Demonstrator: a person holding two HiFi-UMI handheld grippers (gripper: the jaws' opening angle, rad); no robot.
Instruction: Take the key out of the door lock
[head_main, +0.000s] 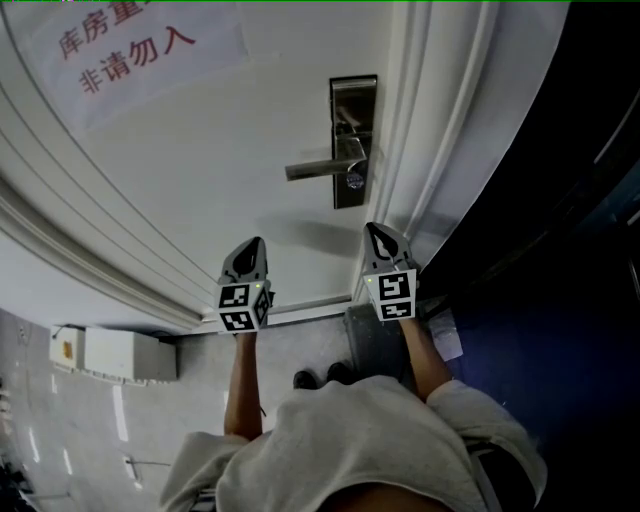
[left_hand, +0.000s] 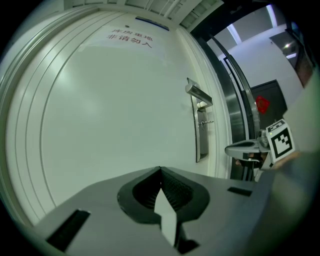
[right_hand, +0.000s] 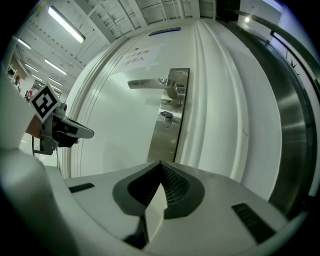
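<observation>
In the head view, a white door (head_main: 200, 170) fills most of the frame, with a sign (head_main: 135, 45) in red characters at its upper left. A metal lock plate (head_main: 353, 110) sits near the door's right edge, and a lever handle (head_main: 318, 169) sticks out from it toward the left. The key (head_main: 354, 181) is in the lock just below the lever. The left hand-held gripper (head_main: 252, 246) and the right hand-held gripper (head_main: 378, 236) both point at the door, side by side below the plate and clear of it. The right one is nearer the lock.

In the left gripper view, its jaws are together at the tip (left_hand: 160, 170) with nothing between them. The lock plate (left_hand: 201, 142) is off to the right, seen edge-on, and the key (left_hand: 207, 121) juts out from it. The right hand-held gripper (left_hand: 244, 148) shows beyond.

In the right gripper view, its jaws are also pressed together and empty (right_hand: 160, 163). The lock plate (right_hand: 167, 140) stands straight ahead, the key (right_hand: 166, 118) hanging in it under the lever handle (right_hand: 147, 83). The left hand-held gripper (right_hand: 82, 133) is at the left.
</observation>
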